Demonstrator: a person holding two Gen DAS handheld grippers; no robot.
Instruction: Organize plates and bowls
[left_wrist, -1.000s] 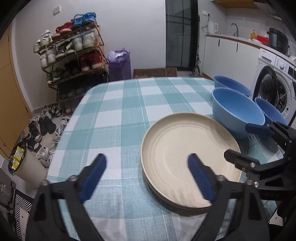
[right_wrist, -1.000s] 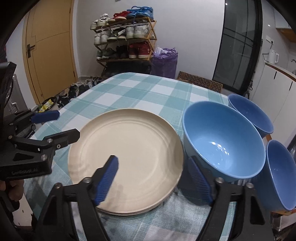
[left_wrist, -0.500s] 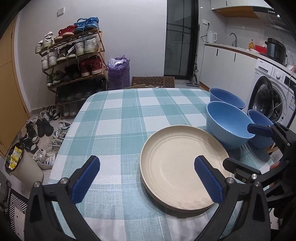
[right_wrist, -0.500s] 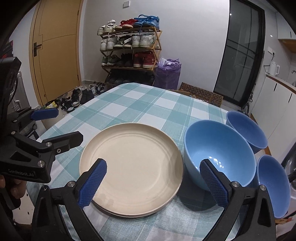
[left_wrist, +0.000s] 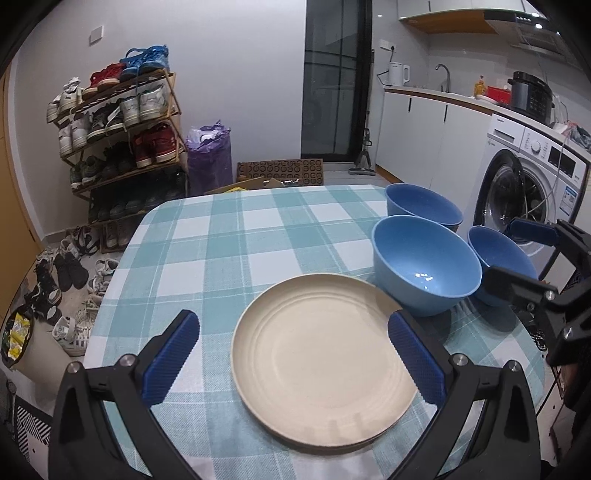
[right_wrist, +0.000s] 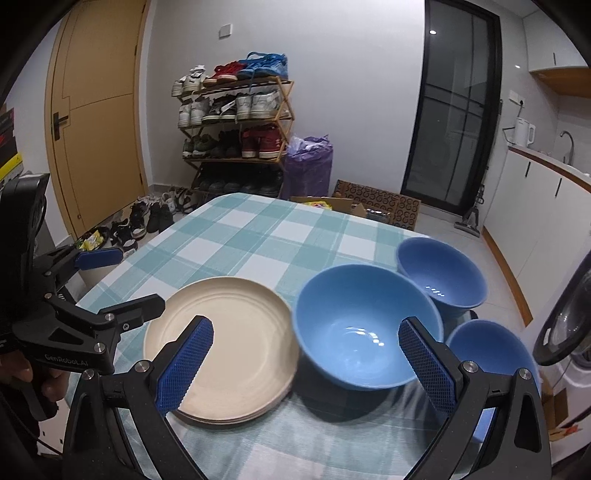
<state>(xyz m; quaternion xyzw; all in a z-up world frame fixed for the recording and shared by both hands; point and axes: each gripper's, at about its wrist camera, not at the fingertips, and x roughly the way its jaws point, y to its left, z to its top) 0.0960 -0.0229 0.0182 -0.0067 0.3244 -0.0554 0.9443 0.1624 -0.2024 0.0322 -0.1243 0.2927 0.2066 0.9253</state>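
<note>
A stack of cream plates lies on the checked table near its front edge. Three blue bowls stand to its right: a large one beside the plates, one behind it, and one at the right edge. My left gripper is open and empty, held above and in front of the plates. My right gripper is open and empty, held above the gap between the plates and the large bowl.
The table with the teal checked cloth has free cloth at the back and left. A shoe rack, a purple bag and loose shoes stand on the floor beyond. A washing machine is close on the right.
Both grippers have pulled back and risen from the plates and bowls, so more of the room shows. Both have opened wider. The plates and bowls have not moved.
</note>
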